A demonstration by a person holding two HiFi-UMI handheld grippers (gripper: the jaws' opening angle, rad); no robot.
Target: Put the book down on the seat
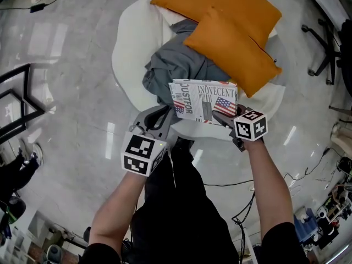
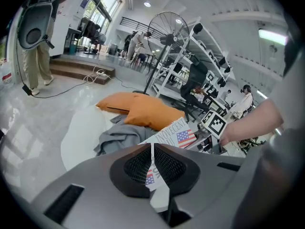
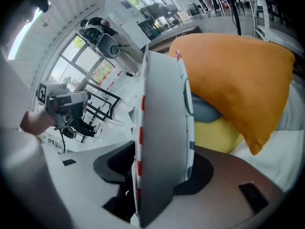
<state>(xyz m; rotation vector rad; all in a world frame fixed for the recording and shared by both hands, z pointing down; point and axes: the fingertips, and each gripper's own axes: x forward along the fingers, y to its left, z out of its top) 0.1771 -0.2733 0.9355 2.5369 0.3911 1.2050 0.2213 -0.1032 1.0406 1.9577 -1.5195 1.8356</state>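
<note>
The book (image 1: 202, 100), white with flag print, is over the front part of the white round seat (image 1: 129, 48), just below a grey cloth (image 1: 176, 65); whether it rests on the seat I cannot tell. My left gripper (image 1: 165, 116) holds its lower left corner. In the left gripper view that gripper (image 2: 153, 163) is shut on a thin edge of the book (image 2: 174, 135). My right gripper (image 1: 224, 118) is at the lower right corner. In the right gripper view the book (image 3: 162, 128) stands edge-on between that gripper's (image 3: 157, 168) jaws, which are slightly apart from it.
Two orange cushions (image 1: 231, 4) (image 1: 234, 51) lie on the back and right of the seat. A black office chair base (image 1: 324, 43) stands at the right and a black metal frame (image 1: 16, 98) at the left. Cables (image 1: 242, 202) run across the glossy floor.
</note>
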